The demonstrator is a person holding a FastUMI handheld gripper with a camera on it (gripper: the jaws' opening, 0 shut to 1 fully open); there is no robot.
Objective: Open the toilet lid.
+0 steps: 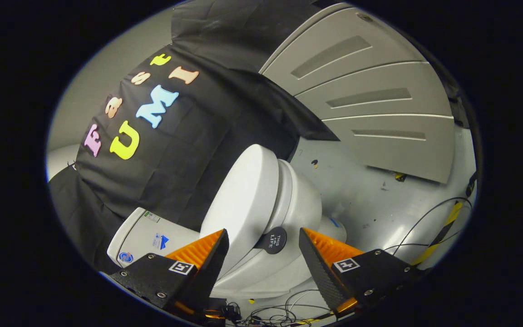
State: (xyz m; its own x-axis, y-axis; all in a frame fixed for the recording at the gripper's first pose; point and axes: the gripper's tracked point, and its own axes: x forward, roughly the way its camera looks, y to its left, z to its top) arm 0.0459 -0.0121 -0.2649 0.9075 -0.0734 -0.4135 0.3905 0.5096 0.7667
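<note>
Tongs (263,238): spread wide, holding nothing | one toilet lid (243,204), one round knob (274,240) between fingers

The smooth white plastic toilet lid (243,200) sits in the lower centre of the frame, closed flat against the seat on the white ceramic toilet bowl (300,204). A round black knob-like handle (274,240) sticks out from the lid's front edge, low in the frame near the centre
</note>
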